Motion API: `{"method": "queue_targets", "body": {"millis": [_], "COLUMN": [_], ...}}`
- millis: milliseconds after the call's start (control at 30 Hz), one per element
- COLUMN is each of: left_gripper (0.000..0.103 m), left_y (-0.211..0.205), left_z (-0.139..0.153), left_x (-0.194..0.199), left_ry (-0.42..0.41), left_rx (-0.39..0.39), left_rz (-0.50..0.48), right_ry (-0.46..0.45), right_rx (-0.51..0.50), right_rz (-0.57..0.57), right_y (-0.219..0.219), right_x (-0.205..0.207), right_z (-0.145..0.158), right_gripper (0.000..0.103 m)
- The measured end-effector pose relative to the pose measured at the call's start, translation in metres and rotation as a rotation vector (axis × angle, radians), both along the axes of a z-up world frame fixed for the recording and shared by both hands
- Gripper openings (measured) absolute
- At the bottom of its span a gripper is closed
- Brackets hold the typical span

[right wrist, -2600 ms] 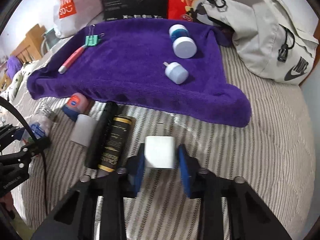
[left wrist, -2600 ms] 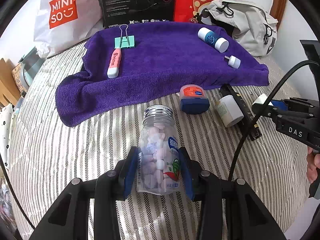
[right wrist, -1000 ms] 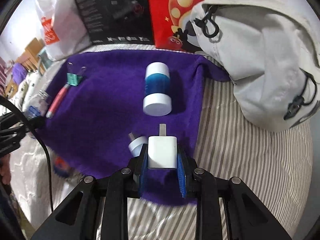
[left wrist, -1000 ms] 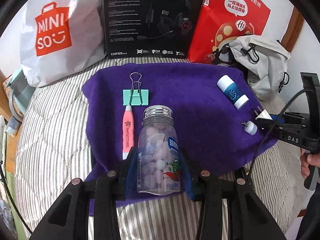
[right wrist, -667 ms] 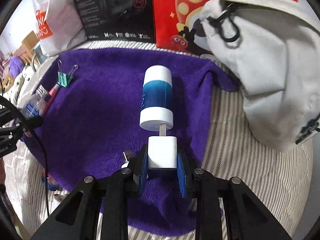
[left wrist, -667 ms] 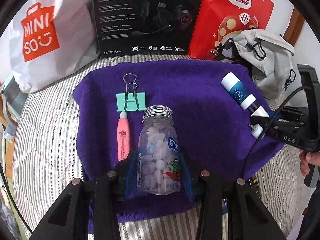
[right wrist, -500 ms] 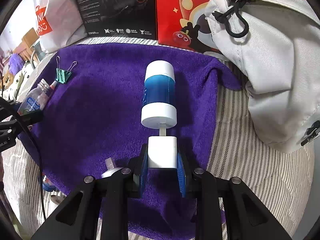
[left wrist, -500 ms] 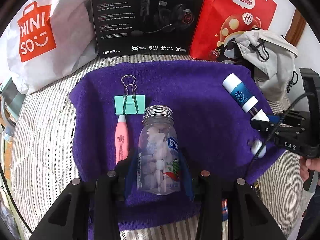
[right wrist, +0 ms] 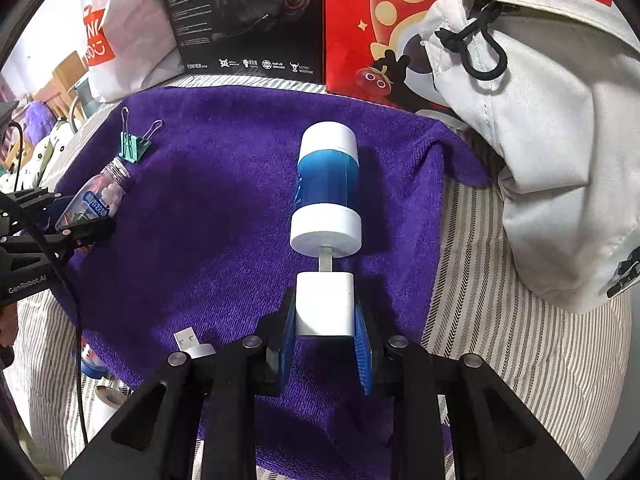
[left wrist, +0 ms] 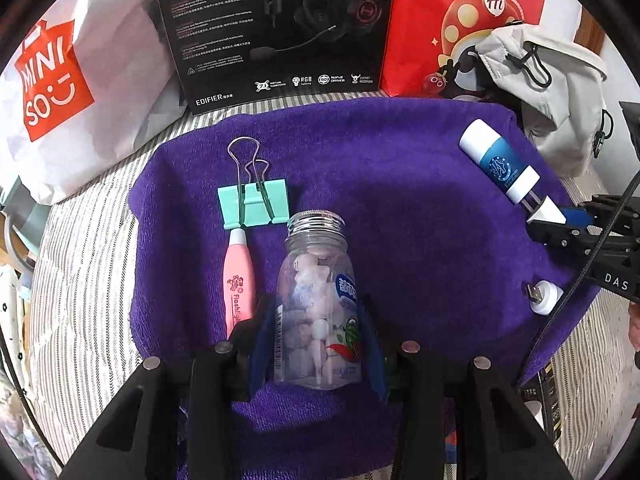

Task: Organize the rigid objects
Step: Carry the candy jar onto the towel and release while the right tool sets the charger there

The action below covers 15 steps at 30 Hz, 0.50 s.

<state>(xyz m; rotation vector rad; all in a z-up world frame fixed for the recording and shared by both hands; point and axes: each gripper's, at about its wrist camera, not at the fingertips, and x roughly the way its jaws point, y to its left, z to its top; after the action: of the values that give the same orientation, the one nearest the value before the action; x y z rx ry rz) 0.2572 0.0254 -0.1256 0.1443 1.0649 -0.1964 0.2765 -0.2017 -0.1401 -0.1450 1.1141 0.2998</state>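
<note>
While both tongs pinch, left gripper (left wrist: 316, 344) on smooth, likely slippery jar (left wrist: 318, 300), right gripper (right wrist: 325, 332) squeezes light rigid charger (right wrist: 325, 304) by flat sides.

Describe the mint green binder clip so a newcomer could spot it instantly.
Start at the purple towel spread over the striped bed. On its left half, ahead of the left gripper and its candy bottle, lies the binder clip, at the tip of the pink pen. It alone is mint green, flat, with two wire loop handles.
</note>
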Motion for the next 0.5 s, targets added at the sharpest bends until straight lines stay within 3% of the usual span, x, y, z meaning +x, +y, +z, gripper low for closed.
{"method": "queue_targets", "body": {"millis": [200, 267, 367, 400, 500], "left_gripper": [0.040, 0.045, 0.062, 0.064, 0.065], "left_y": [0.000, 0.000, 0.001, 0.002, 0.006], "left_z": [0.002, 0.002, 0.001, 0.001, 0.000], "left_x": [-0.004, -0.005, -0.010, -0.012, -0.014], "left_ry": [0.004, 0.015, 0.025, 0.027, 0.043], "left_rx": [0.008, 0.011, 0.030, 0.031, 0.013], "left_rz": [-0.004, -0.005, 0.006, 0.008, 0.021], "right_ry": [-0.002, 0.008, 0.033, 0.036, 0.051], "right_rx": [-0.004, -0.001, 0.010, 0.006, 0.013], "right_rz": [0.019, 0.022, 0.036, 0.040, 0.056], "right_y": [0.002, 0.002, 0.003, 0.003, 0.004], "right_x": [-0.001, 0.000, -0.001, -0.004, -0.011], "right_z": [0.000, 0.000, 0.002, 0.003, 0.005], "right_gripper": [0.027, 0.028, 0.034, 0.039, 0.043]}}
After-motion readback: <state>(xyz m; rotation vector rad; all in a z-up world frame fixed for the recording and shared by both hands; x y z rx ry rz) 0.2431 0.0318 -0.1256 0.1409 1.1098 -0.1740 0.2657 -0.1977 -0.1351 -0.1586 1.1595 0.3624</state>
